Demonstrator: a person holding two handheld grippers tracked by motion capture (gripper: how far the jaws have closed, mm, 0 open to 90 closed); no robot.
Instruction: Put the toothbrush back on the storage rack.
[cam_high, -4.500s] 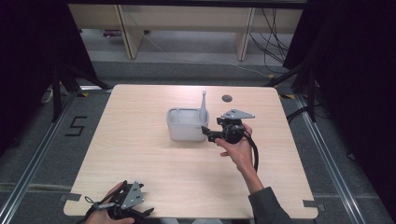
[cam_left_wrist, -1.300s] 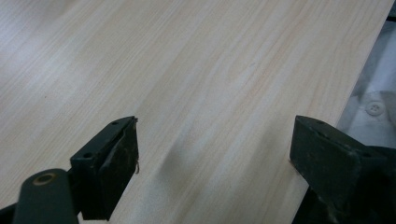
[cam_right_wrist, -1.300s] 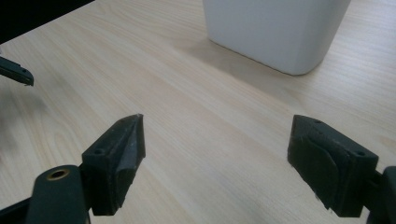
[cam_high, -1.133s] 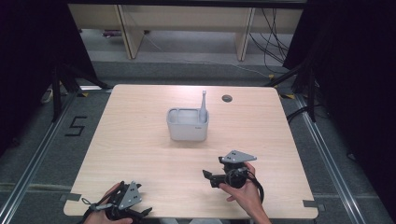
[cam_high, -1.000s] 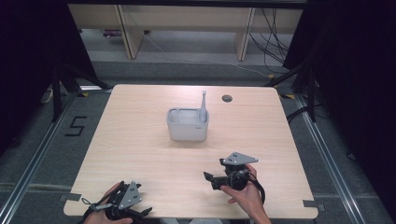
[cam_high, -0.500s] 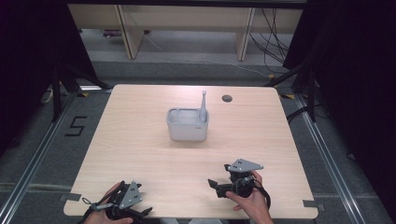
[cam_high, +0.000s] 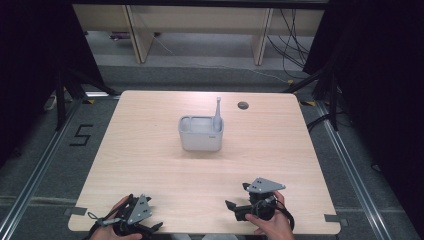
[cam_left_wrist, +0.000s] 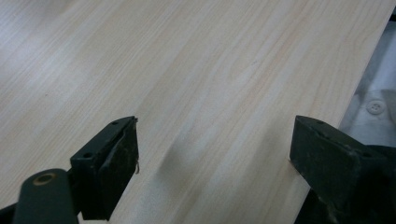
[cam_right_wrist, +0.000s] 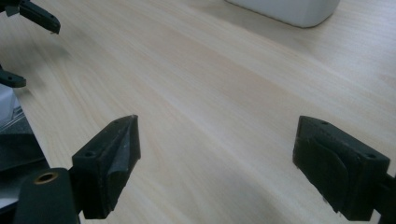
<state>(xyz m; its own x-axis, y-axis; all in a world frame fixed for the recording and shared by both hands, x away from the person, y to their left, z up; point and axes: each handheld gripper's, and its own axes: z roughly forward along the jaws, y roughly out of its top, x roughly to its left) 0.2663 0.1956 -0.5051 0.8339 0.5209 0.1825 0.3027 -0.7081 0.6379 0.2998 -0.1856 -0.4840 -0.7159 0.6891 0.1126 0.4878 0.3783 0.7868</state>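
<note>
A pale grey tub (cam_high: 200, 135) stands in the middle of the wooden table (cam_high: 150, 150). A grey stick-like handle (cam_high: 218, 111) rises upright from its right rear corner. My right gripper (cam_high: 238, 196) hovers near the table's front edge, right of centre, pointing left. It is open, its jaws have just widened a little, and only bare wood lies between them (cam_right_wrist: 217, 158). My left gripper (cam_high: 150, 227) rests at the front left edge, open over bare wood (cam_left_wrist: 215, 158). The tub's base (cam_right_wrist: 285, 9) lies far ahead in the right gripper view.
A small round hole (cam_high: 243, 105) sits in the table behind and right of the tub. The table's front edge (cam_left_wrist: 364, 79) runs just past one left jaw. The left gripper's jaws (cam_right_wrist: 32, 16) appear far off in the right gripper view. Dark frames and cables surround the table.
My right gripper left the handle standing in the tub and has drawn back to the front edge, still sliding nearer and slightly right over the last second. The left gripper has stayed put.
</note>
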